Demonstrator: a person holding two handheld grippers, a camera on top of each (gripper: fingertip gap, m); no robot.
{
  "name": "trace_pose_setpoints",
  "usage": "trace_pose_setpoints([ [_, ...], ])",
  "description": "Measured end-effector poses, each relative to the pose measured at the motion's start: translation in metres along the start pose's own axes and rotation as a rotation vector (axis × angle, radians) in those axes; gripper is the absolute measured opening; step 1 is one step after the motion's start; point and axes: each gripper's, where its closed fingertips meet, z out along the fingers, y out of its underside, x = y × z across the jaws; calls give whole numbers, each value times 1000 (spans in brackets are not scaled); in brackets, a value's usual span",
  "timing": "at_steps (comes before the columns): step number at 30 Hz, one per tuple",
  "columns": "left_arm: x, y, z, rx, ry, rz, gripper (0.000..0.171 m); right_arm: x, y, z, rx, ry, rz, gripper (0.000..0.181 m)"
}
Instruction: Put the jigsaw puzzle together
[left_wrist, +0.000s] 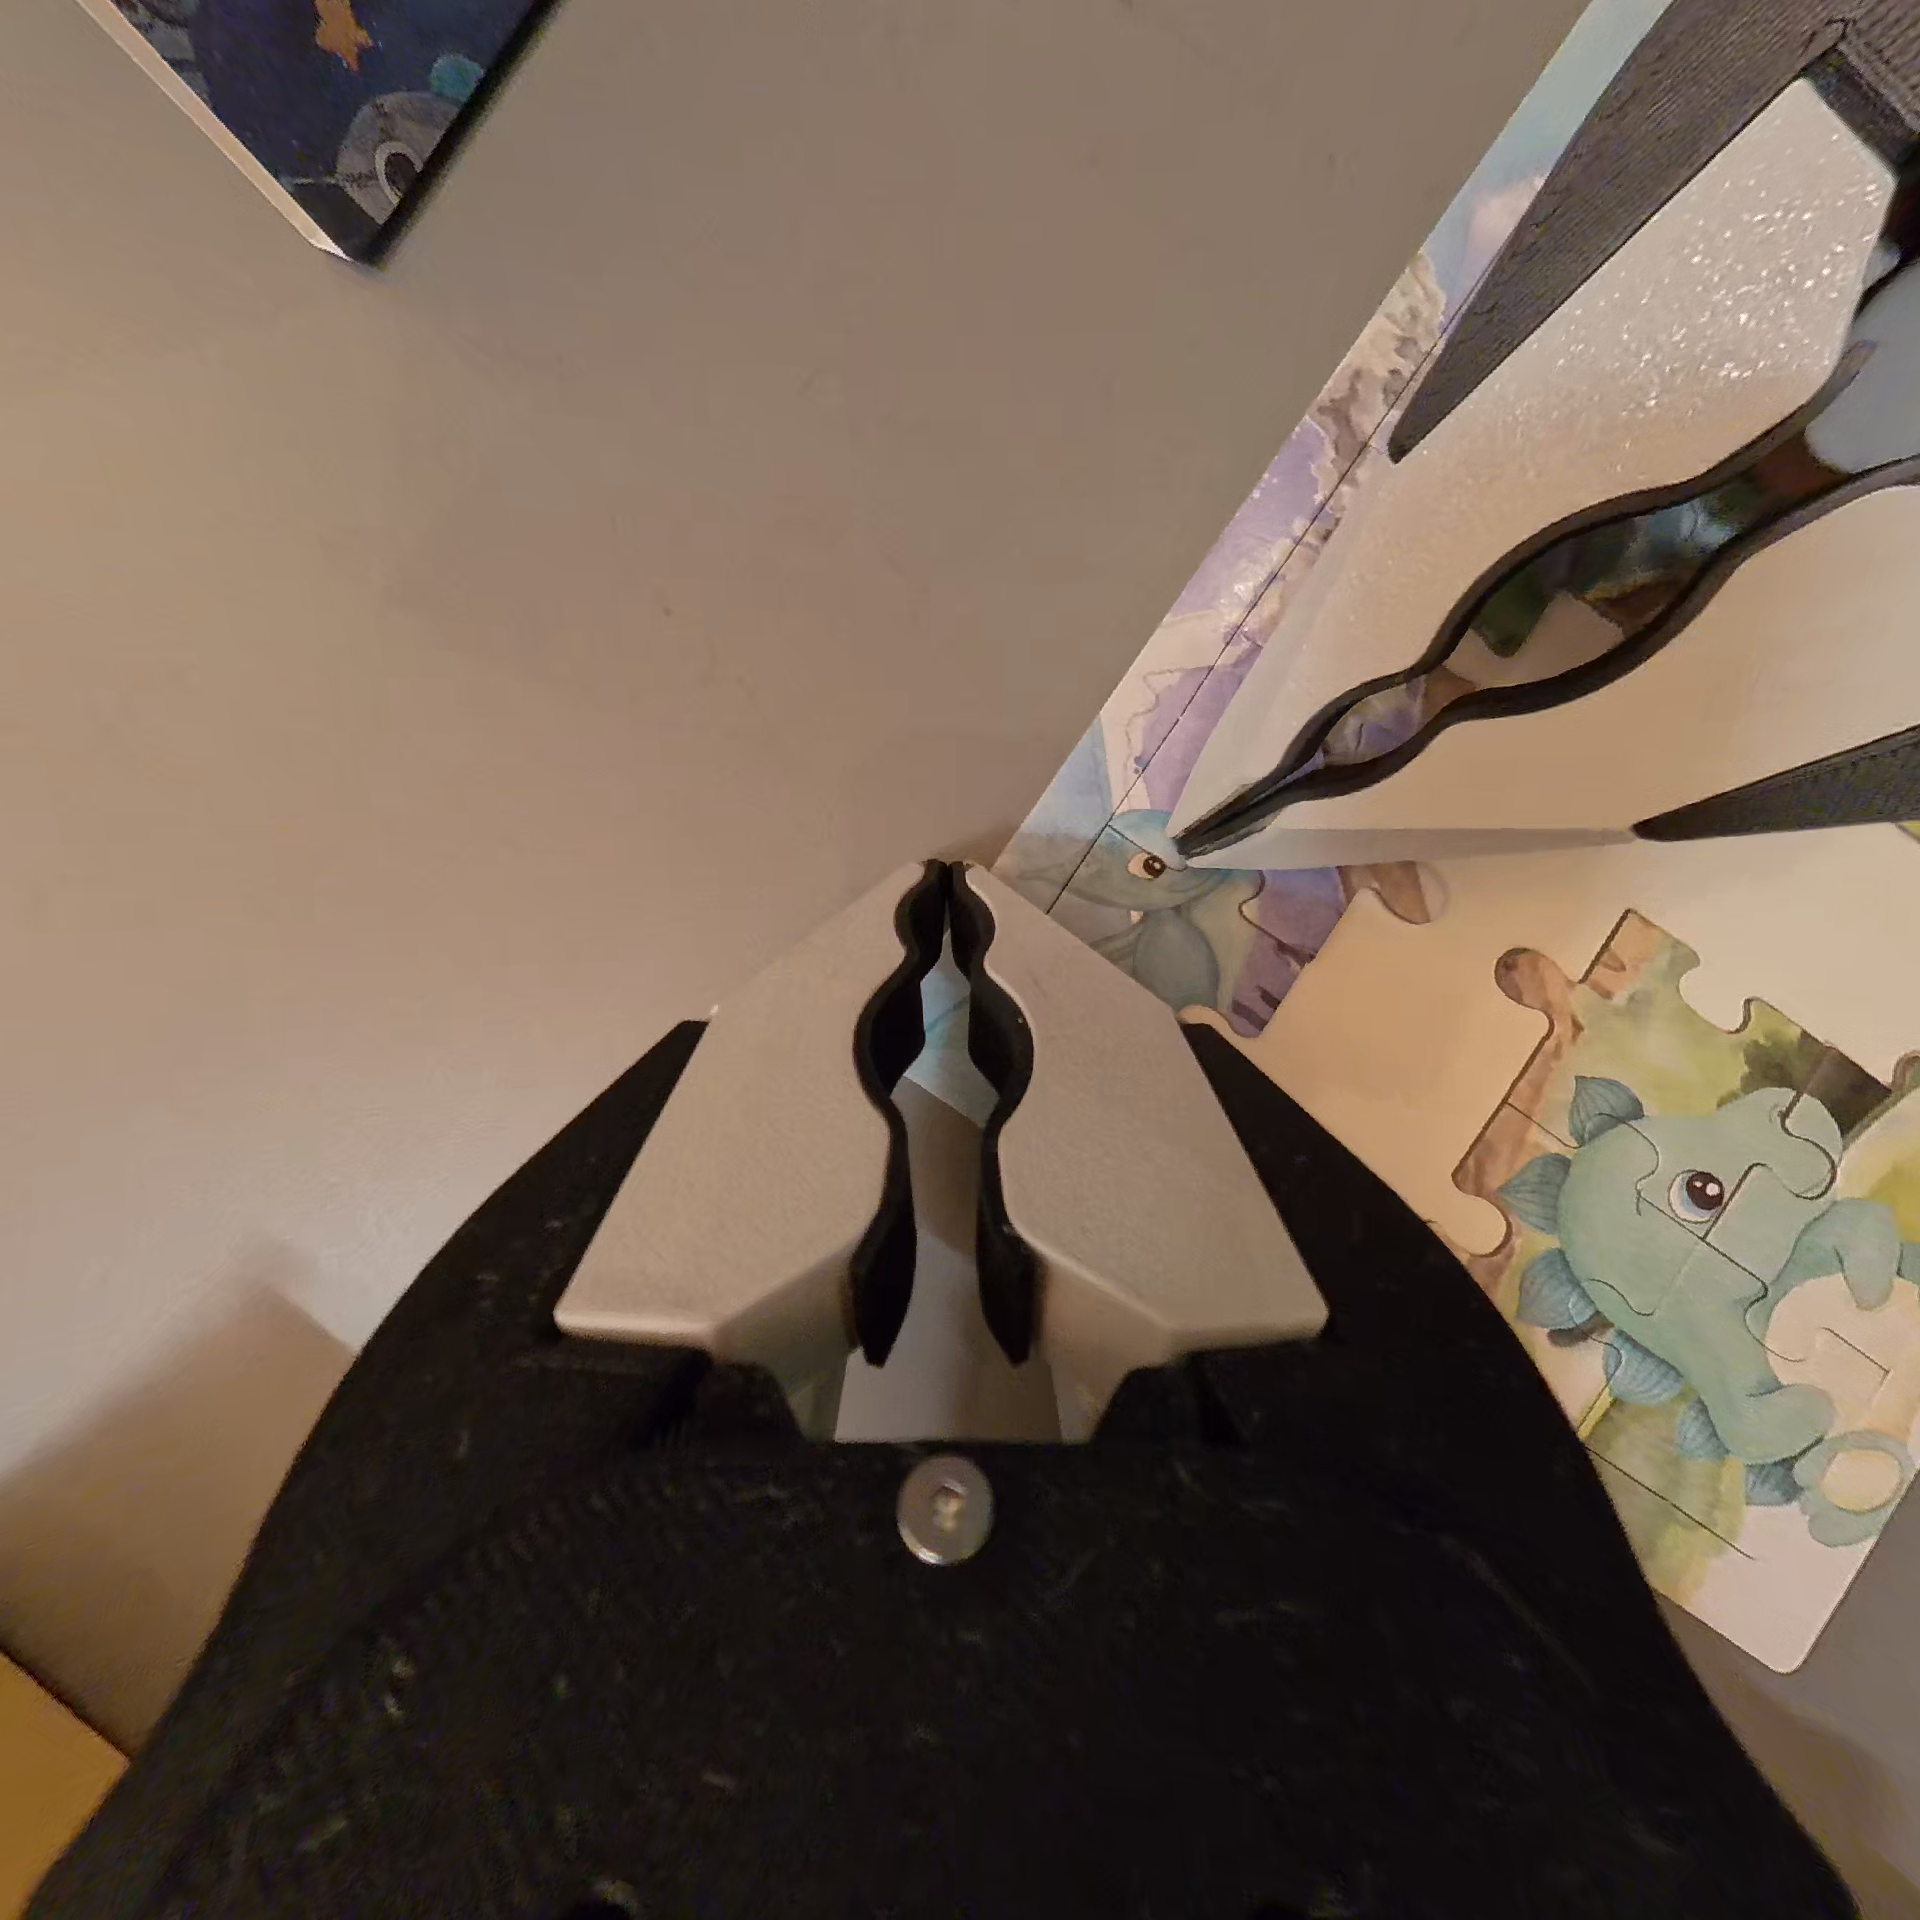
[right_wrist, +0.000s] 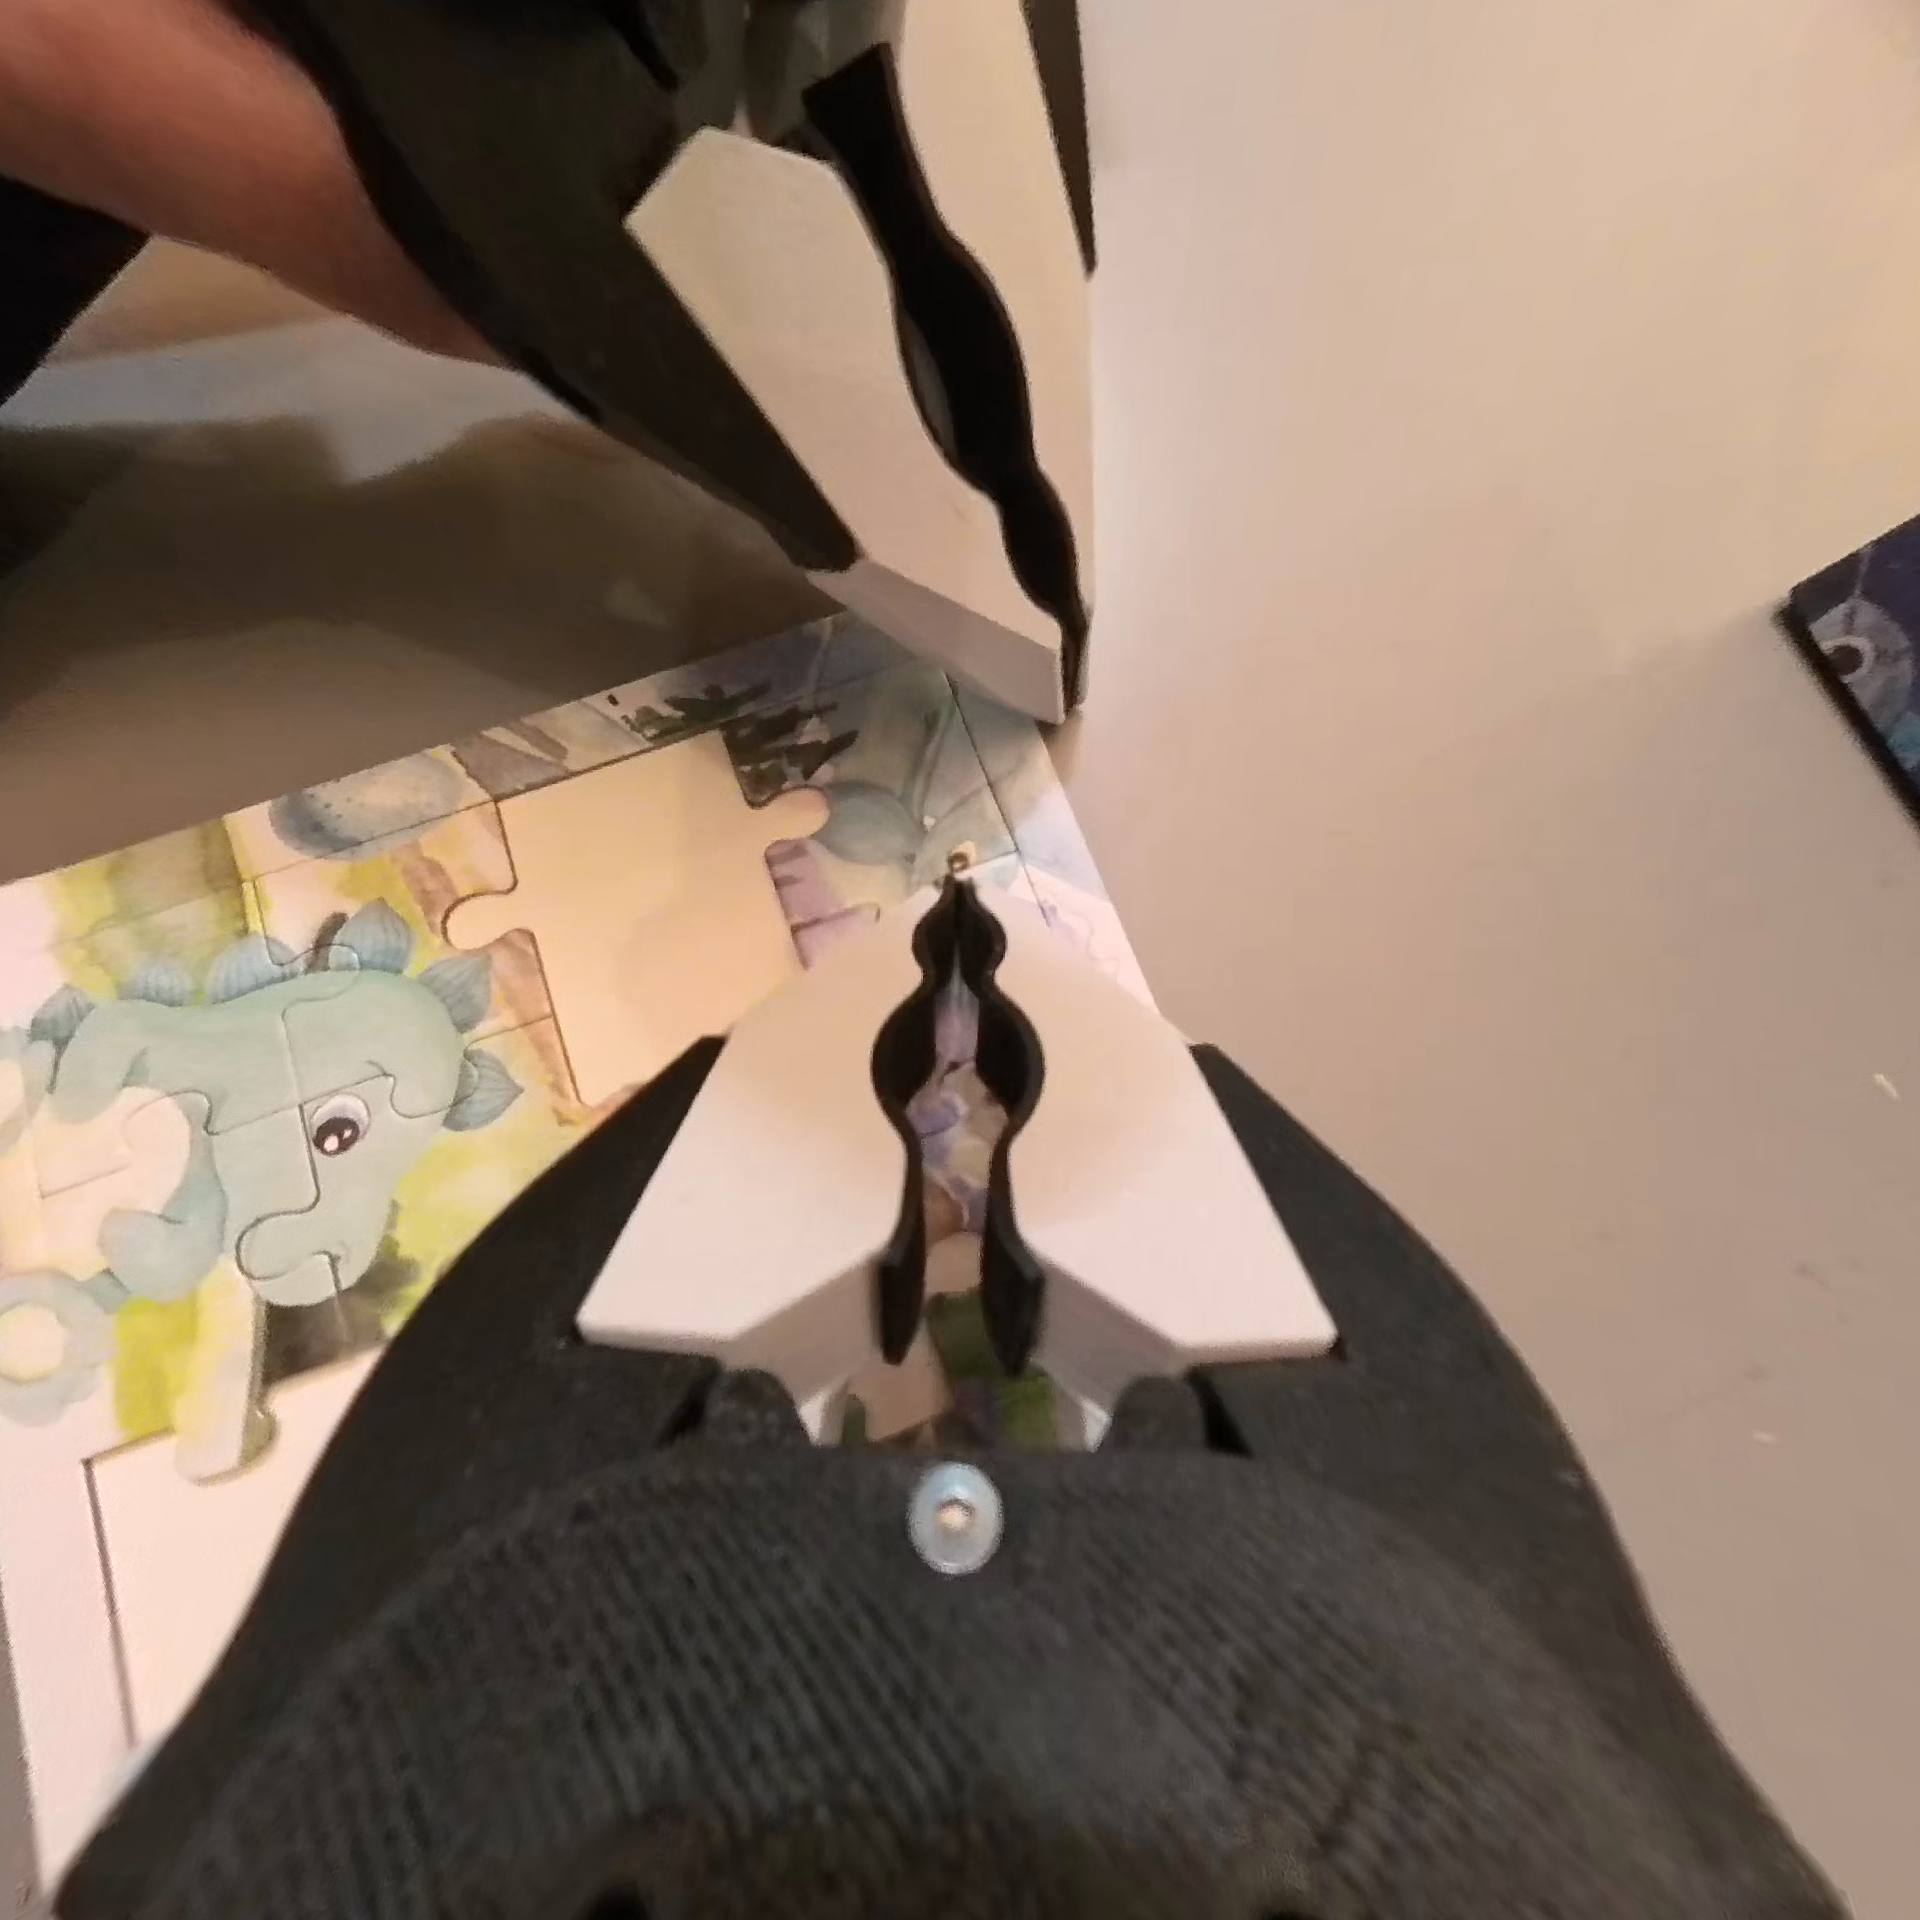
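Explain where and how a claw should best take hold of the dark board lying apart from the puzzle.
Probably by the dark board's white-edged corner nearest the puzzle, approaching sideways along the table: it lies flat, so only its thin edge offers grip.
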Motion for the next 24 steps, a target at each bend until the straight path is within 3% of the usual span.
trace_pose_setpoints([
  [5, 0, 0, 0, -1, -2, 2, 0, -14, 4, -8, 25, -81, -7, 0],
  [14, 0, 0, 0, 1, 3, -2, 0, -16, 8, -7, 9, -94, 34, 0],
  [18, 0, 0, 0, 1, 1, -1, 0, -15, 8, -10, -5, -35, -84, 0],
  [24, 0, 0, 0, 1, -1, 0, 0, -13, 10, -19, 33, -90, 6, 0],
])
